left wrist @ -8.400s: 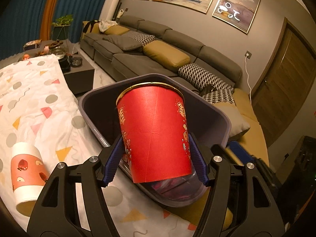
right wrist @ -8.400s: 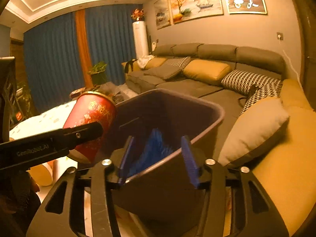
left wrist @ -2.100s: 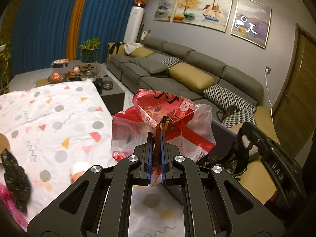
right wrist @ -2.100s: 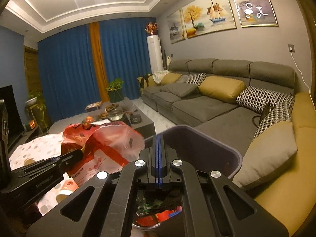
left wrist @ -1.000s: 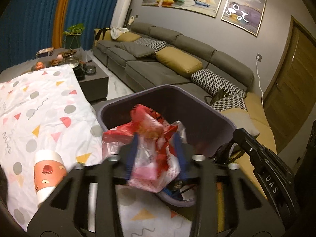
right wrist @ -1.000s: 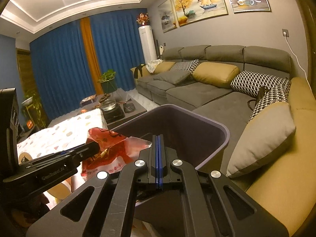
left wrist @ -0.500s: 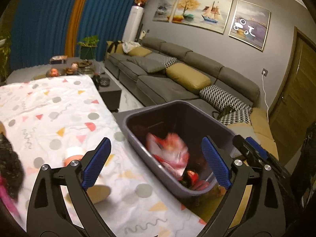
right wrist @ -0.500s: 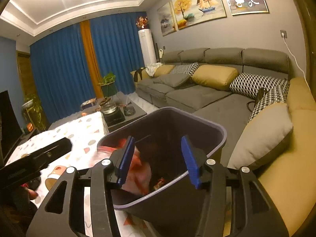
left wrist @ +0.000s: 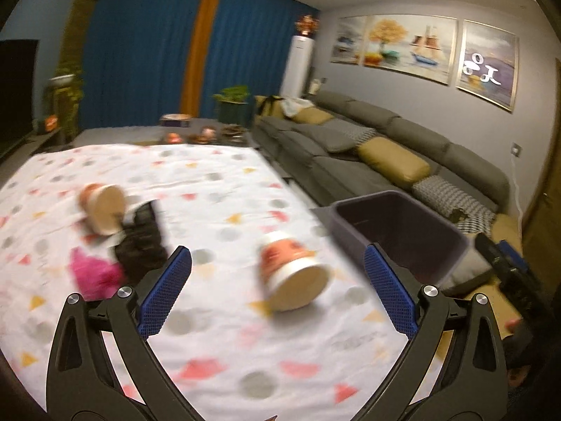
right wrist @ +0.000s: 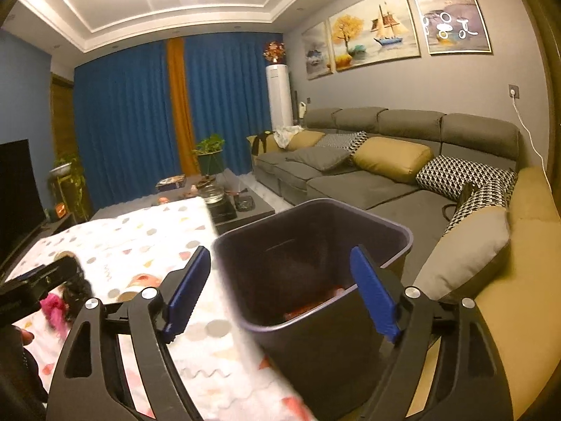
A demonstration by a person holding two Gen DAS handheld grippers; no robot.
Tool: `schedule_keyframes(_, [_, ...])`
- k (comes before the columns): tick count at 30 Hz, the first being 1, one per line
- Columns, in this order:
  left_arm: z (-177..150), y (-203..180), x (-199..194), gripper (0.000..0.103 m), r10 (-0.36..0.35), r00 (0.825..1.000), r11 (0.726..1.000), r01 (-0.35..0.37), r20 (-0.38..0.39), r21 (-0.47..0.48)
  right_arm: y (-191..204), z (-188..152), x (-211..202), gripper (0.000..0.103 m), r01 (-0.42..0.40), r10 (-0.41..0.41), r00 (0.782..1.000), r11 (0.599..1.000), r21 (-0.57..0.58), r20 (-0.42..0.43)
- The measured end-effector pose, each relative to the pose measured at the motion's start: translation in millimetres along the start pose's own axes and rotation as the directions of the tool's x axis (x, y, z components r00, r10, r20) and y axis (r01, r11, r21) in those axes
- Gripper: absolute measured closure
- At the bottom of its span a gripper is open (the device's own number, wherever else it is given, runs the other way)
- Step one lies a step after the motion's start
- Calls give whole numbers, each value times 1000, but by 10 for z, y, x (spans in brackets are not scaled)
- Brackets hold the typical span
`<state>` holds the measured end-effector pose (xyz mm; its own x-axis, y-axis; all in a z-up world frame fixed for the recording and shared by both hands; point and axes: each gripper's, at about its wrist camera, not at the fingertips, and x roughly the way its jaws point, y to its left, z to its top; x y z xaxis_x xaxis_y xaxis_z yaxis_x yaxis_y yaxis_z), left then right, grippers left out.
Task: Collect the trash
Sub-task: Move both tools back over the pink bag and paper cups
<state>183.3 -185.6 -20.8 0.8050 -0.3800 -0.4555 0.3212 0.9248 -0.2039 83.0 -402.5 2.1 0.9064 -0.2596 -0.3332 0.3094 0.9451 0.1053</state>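
My left gripper (left wrist: 278,287) is open and empty above the patterned tablecloth (left wrist: 210,189). An orange and white paper cup (left wrist: 292,273) lies on its side between its fingers, further off. A second paper cup (left wrist: 101,208), a black crumpled wrapper (left wrist: 140,238) and a pink scrap (left wrist: 94,273) lie to the left. The dark purple trash bin (left wrist: 399,231) stands at the table's right edge. My right gripper (right wrist: 280,294) is open, jaws astride the bin (right wrist: 315,245), which holds red trash (right wrist: 308,307).
A grey sofa (right wrist: 368,165) with yellow and patterned cushions runs along the right wall. A dark coffee table (right wrist: 224,203) with a kettle stands beyond the table. The left gripper's body (right wrist: 38,280) shows at the left of the right wrist view.
The red plastic bag dropped from my left gripper into the bin. My left gripper swung left over the table. My right gripper opened from shut and now spreads wider around the bin.
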Motion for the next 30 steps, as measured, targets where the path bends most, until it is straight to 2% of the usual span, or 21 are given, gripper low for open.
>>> schedule_keyframes(6, [-131, 556, -324, 6, 113, 993, 992, -113, 11, -63, 312, -109, -140, 18, -69, 69, 998, 997, -24, -4])
schedule_keyframes(11, [-239, 965, -549, 6, 194, 981, 977, -193, 6, -93, 629, -224, -162, 18, -119, 117, 993, 991, -56, -26])
schedule_keyframes(17, [-260, 1291, -729, 6, 256, 967, 960, -254, 10, -115, 976, -342, -111, 18, -166, 161, 985, 983, -75, -59])
schedule_keyframes(23, [-273, 1435, -700, 6, 268, 963, 957, -266, 1, -117, 1180, -422, -39, 18, -184, 177, 981, 979, -86, -86])
schedule_keyframes(30, [-283, 1512, -365, 6, 252, 966, 961, -257, -61, -106, 1243, -473, 64, 18, -200, 191, 974, 977, -76, -120])
